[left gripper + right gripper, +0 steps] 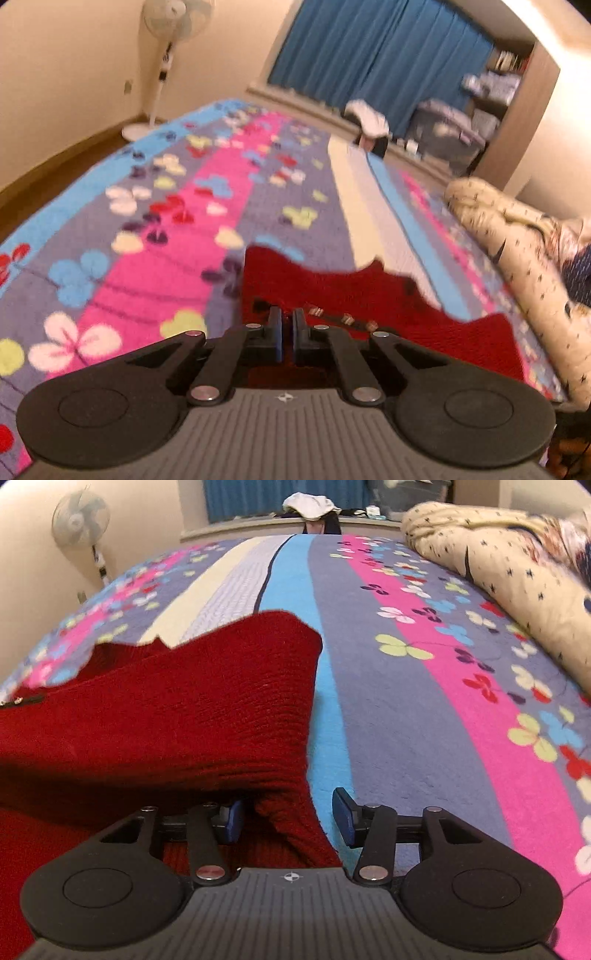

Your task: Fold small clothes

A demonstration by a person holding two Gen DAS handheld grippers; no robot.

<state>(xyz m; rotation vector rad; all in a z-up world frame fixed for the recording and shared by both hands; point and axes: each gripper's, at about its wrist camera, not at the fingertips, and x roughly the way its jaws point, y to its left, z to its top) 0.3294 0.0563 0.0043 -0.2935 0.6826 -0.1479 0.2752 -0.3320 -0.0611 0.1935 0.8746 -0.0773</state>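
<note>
Red knit fills the near part of a bed (155,206) spread with a striped, flower-printed blanket in pink, grey, blue and cream: the small red garment (177,716) lies near the bed's near edge, its ragged far hem reaching toward the cream and blue stripes down the middle. Beyond it the blanket runs bare to the far edge of the bed, leaving broad open room ahead and to the left side. Along the right edge a rolled cream quilt (509,565) with dark stars narrows that side. Past the far edge stand blue curtains (376,55) and a ledge bearing a white cloth heap (312,506); a pedestal fan (166,55) stands on the floor off the far left corner.

Left tongs (287,325), seen from the left wrist, are closed with only a sliver between the pads, over the red knit beside a row of small metallic fastenings; whether any fabric is pinched there cannot be told. Right tongs (288,816) stand about half open, a raised fold of the red garment between the blue pads: it lies against the left pad, while the right pad (341,812) stands clear over the blue stripe
</note>
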